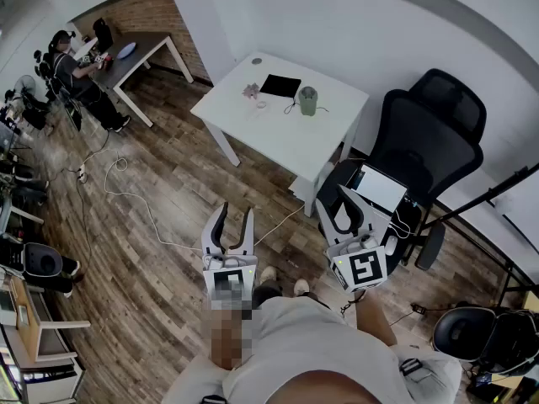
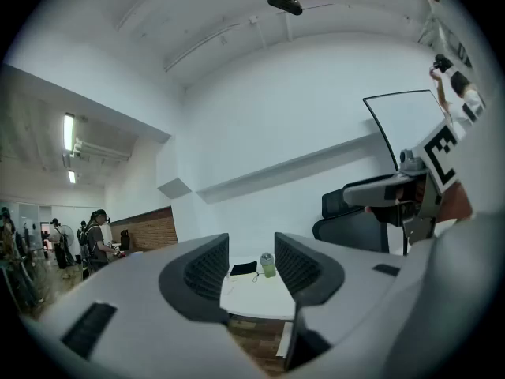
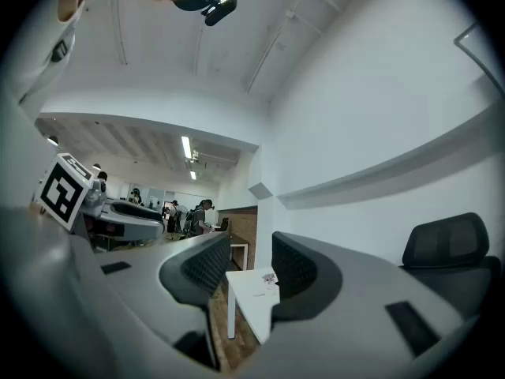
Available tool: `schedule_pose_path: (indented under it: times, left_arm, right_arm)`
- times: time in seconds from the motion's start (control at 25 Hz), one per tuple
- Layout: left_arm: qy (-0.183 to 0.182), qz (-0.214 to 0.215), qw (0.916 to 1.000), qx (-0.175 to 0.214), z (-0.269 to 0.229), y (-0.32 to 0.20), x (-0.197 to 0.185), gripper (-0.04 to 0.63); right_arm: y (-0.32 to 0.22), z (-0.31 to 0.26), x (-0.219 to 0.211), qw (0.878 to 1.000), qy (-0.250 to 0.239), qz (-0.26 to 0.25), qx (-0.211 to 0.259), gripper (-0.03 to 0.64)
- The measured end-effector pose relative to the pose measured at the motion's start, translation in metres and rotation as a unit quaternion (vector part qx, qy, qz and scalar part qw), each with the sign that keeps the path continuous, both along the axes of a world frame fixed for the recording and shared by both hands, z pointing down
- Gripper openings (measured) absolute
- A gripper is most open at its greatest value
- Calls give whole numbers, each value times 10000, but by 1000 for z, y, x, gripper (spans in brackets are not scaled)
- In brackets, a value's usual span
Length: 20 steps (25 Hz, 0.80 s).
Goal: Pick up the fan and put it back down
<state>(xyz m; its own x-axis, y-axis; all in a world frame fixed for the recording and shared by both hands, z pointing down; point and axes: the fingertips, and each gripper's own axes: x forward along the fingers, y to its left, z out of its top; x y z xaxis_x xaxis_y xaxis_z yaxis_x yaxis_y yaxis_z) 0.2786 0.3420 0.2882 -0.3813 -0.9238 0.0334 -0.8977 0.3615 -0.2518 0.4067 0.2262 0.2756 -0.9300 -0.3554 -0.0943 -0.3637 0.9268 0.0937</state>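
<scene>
The fan is a small green upright thing on the far right part of the white table, well ahead of both grippers. In the left gripper view the fan shows far off through the slit between the jaws. My left gripper is held level over the wooden floor, its jaws drawn in to a narrow gap with nothing in it. Beside it my right gripper looks the same, also empty. In the right gripper view the table shows, but the fan is hidden.
A flat black pad and a small pink item lie on the table. A black office chair with a laptop on its seat stands right of it. Cables run across the floor. A person sits at a far desk.
</scene>
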Motion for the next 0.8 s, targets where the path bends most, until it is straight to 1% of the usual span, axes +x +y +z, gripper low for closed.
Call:
schedule_pose_path:
  times: [0.12, 0.2, 0.32, 0.4, 0.64, 0.8]
  left_arm:
    - [47, -4, 9999, 126, -4, 2, 5, 173]
    - [65, 31, 9998, 178, -4, 2, 10, 175]
    - [74, 59, 9998, 161, 2, 4, 13, 175]
    - [110, 80, 9998, 147, 6, 4, 11, 178]
    - [179, 67, 9996, 219, 15, -1, -15, 183]
    - [259, 84, 9992, 291, 17, -14, -44, 184]
  right_arm:
    - [8, -4, 4, 9999, -144, -35, 9, 153]
    - [11, -3, 4, 9998, -212, -71, -13, 170]
    - [20, 8, -7, 9998, -66, -207, -28, 196]
    - [22, 16, -16, 9997, 42, -252, -51, 196]
    - [19, 28, -47, 9991, 208, -371, -36, 198]
    - [7, 32, -75, 9987, 312, -390, 23, 198]
